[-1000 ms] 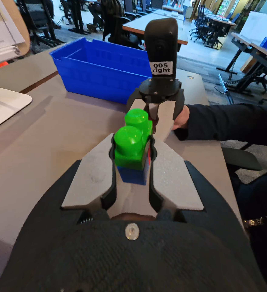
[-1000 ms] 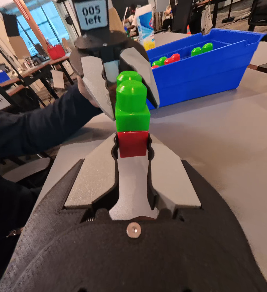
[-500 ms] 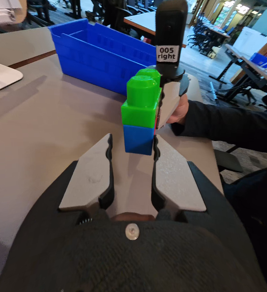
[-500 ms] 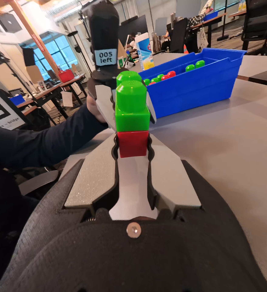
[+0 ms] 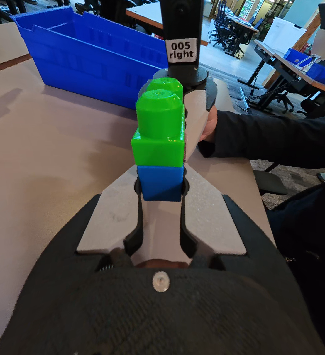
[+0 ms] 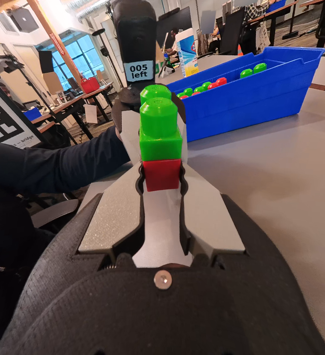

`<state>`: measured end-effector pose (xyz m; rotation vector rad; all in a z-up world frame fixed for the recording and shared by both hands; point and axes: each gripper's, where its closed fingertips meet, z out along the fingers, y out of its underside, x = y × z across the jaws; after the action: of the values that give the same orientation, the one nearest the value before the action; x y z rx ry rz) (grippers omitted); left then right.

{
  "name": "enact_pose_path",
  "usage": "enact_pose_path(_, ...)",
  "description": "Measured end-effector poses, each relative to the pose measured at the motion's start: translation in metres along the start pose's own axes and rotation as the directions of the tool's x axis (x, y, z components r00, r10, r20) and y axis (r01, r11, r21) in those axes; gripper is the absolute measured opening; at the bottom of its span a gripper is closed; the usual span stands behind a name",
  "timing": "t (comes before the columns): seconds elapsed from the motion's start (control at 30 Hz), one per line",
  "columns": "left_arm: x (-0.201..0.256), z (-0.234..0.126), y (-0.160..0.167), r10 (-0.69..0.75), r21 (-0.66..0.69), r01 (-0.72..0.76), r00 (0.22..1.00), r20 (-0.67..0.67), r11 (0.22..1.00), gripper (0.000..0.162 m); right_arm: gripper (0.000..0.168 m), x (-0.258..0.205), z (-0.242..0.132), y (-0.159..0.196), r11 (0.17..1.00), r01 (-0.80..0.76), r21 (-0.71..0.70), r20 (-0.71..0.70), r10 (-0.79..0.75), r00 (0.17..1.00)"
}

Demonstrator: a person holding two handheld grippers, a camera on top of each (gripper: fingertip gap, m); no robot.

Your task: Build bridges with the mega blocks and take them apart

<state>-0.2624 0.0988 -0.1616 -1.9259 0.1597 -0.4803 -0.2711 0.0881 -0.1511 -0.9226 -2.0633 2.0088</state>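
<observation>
A small bridge stands on the grey table: a long green block [image 5: 157, 138] with two studs rests on a blue block [image 5: 160, 182] at one end and a red block [image 6: 161, 175] at the other. My left gripper [image 5: 160, 184] is shut on the blue block. My right gripper [image 6: 161, 176] is shut on the red block. The two grippers face each other along the bridge. The right gripper's fingers [image 5: 195, 123] show behind the green block in the left wrist view. The left gripper's fingers [image 6: 130, 134] show behind the green block [image 6: 159, 134] in the right wrist view.
A blue bin [image 5: 92, 63] stands on the table [image 5: 52, 153] beyond the bridge; it holds several green and red blocks [image 6: 211, 85]. A wipes canister [image 6: 187, 55] stands behind the bin. The table edge and a chair seat [image 5: 269, 182] lie on the person's side. Less than 4 cm separates the two grippers' tips.
My left gripper let go of the green block, dropped lower and closed on the blue block. My right gripper stayed shut on the red block.
</observation>
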Motion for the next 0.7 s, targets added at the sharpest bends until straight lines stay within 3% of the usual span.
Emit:
enact_pose_path(0.17,-0.006,-0.001,0.003,0.014,-0.008,-0.014,0.999,0.030,1.000,0.037,0.034,0.005,-0.001,0.000,1.000,-0.002,0.003,-0.029,0.002,1.000)
enact_pose_path(0.43,-0.013,0.000,0.009,0.013,-0.029,-0.012,0.998,0.055,1.000,0.037,0.038,0.008,-0.014,-0.020,0.991,-0.050,0.124,-0.008,0.051,0.999)
enact_pose_path(0.7,-0.012,0.007,0.017,0.023,-0.074,-0.019,0.998,0.052,0.997,0.037,0.035,0.013,-0.008,-0.010,0.997,-0.034,0.067,-0.052,0.037,0.998)
